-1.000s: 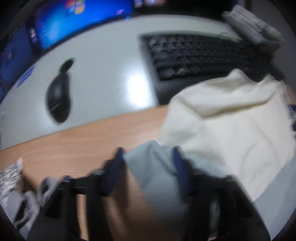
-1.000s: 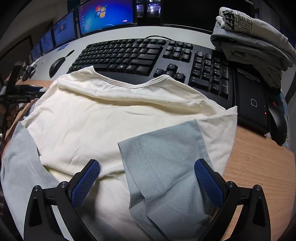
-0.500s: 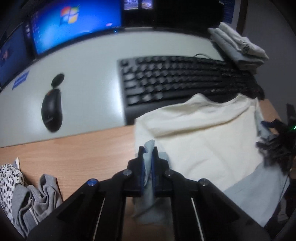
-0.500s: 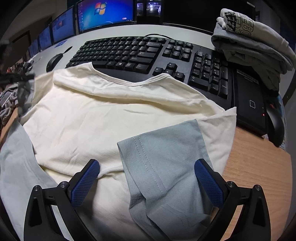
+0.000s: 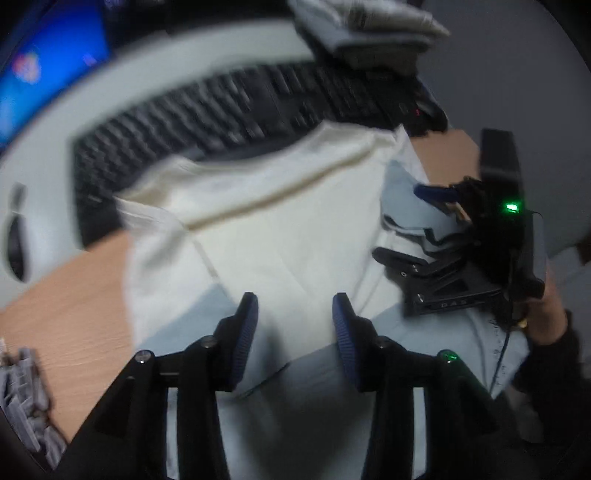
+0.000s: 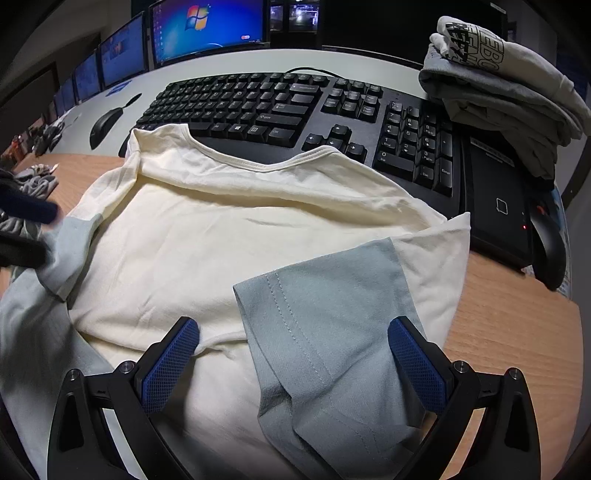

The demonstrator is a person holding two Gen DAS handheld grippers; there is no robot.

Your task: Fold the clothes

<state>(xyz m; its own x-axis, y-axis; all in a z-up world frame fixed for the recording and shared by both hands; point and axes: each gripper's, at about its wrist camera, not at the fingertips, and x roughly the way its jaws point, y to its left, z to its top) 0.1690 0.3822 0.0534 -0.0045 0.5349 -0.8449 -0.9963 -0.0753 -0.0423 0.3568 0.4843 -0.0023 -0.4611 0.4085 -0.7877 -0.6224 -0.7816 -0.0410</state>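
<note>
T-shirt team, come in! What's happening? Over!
Both claws, left and right, open. T-shirt flat, both grey sleeves folded in. Keyboard under its collar.

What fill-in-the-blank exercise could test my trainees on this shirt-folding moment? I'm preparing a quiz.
1. The cream T-shirt has sleeves coloured ____.
2. The shirt's collar lies against the black ____.
3. The right gripper has its jaws ____ around the folded-in right sleeve.
4. The stack of folded clothes lies beyond the keyboard's ____ end.

Missing words: grey-blue; keyboard; open; right

The monitor (image 6: 207, 31) shows a Windows logo (shirt-stack (image 6: 491, 55) lettering is only partly readable).
</note>
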